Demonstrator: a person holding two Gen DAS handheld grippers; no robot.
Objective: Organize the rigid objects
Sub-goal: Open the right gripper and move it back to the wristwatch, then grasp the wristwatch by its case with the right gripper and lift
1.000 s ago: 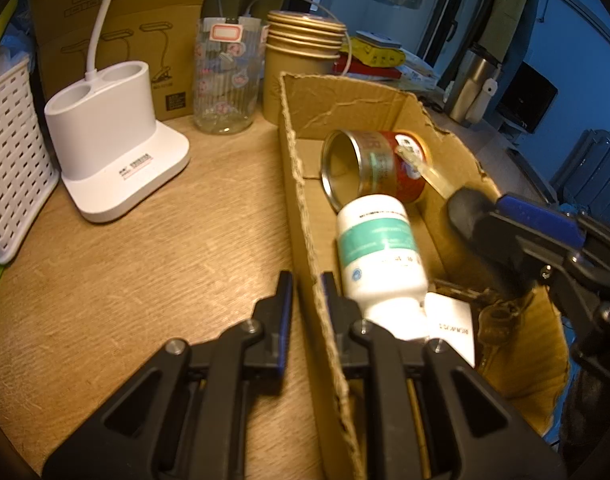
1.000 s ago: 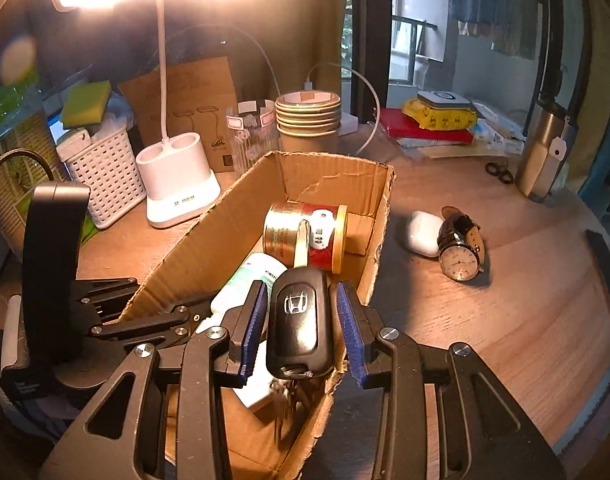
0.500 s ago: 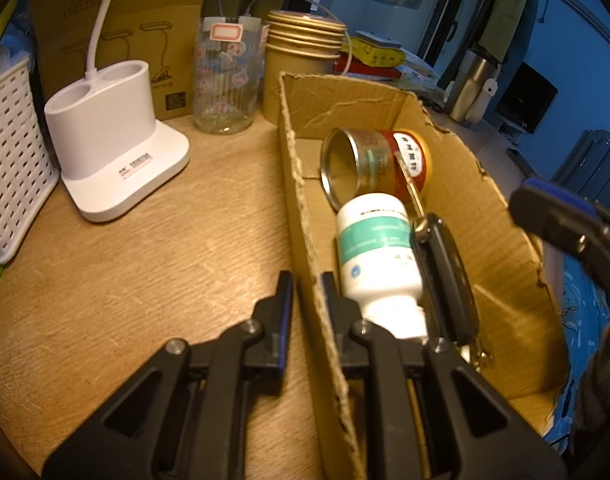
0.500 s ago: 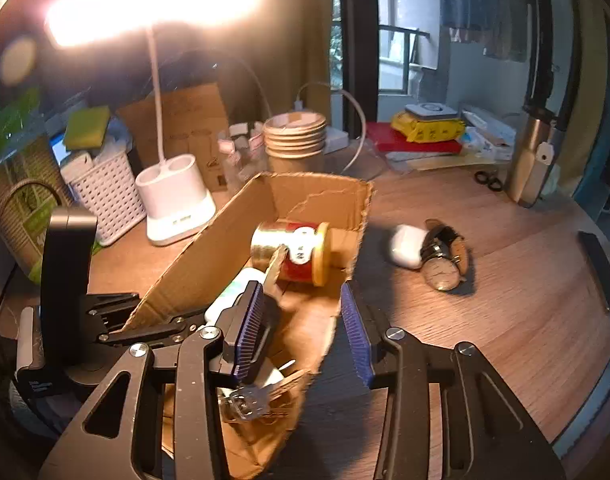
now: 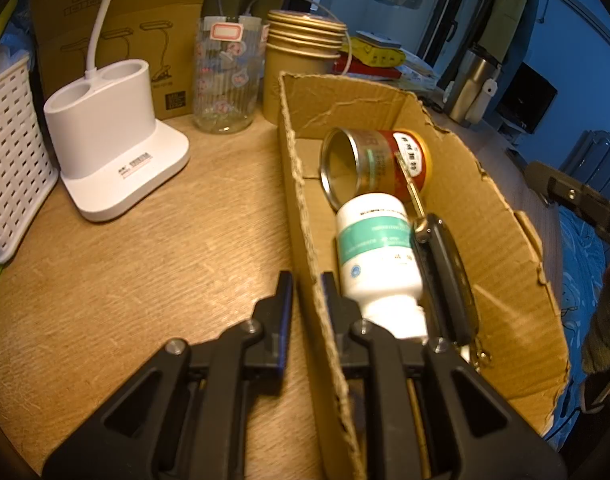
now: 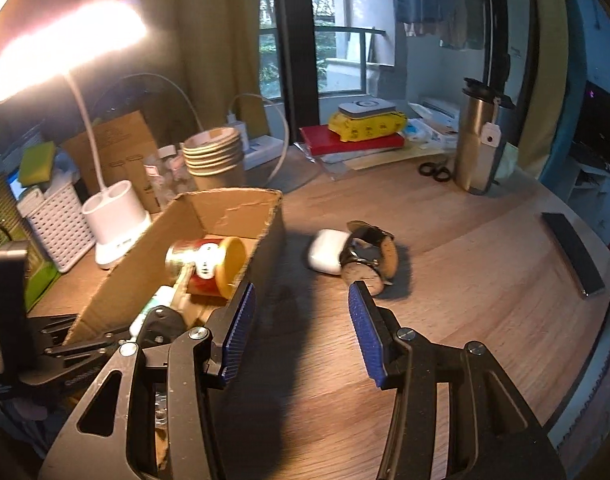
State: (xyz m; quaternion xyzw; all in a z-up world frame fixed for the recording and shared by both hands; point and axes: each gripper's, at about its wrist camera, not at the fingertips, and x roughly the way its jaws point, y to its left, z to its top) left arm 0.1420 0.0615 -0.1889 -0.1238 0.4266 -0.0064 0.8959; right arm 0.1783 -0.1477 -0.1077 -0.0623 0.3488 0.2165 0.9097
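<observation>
A torn cardboard box lies on the wooden desk. Inside it are a red and gold tin on its side, a white bottle with a green label, and a black car key with its keyring. My left gripper is shut on the box's left wall. My right gripper hovers over bare desk to the right of the box; its jaws are opening and nothing is between them. Beyond it lie a white earbud case and a wristwatch.
A white lamp base, a white basket, a glass jar and stacked paper cups stand left of and behind the box. A steel flask, scissors, books and a dark flat bar sit on the desk's right side.
The right gripper let go of the car key, which now lies in the box beside the bottle. It then swung right, out of the box, with its jaws wider. The left gripper kept still.
</observation>
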